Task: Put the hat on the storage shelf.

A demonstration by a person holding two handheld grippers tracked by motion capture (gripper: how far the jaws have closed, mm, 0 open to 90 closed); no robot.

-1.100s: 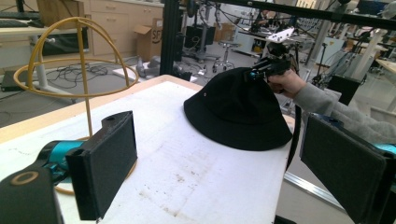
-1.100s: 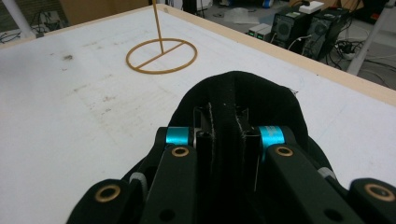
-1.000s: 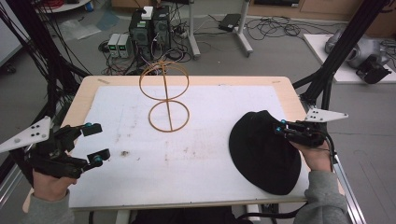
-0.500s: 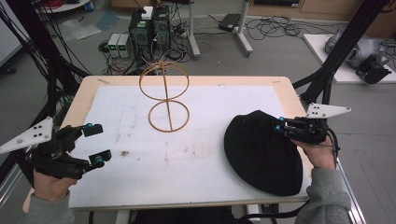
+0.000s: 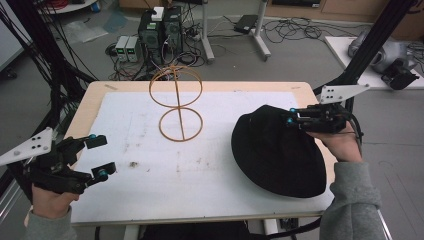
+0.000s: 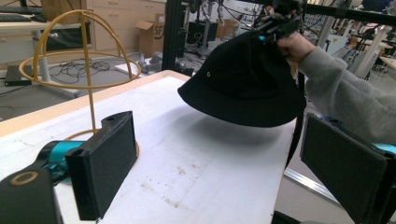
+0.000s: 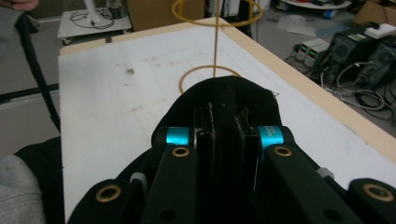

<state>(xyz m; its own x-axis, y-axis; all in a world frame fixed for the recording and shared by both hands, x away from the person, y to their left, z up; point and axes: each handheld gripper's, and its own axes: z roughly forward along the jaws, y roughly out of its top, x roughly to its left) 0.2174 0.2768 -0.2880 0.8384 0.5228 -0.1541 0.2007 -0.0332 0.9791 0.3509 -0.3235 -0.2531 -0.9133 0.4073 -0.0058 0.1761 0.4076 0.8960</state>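
The hat [image 5: 277, 150] is matt black cloth. The stand [image 5: 177, 102] looks like thin yellow-coated wire. The table [image 5: 200, 175] has a white, scuffed matt top and pale wood edging

Black bucket hat [image 5: 277, 152]; lifted by crown; brim hanging.

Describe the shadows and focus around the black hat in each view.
Left gripper view: the black hat hangs above the table, casting a soft dark shadow there; near pads blurred. Right gripper view: right gripper pinches dark fabric, detail lost. High view: even light.
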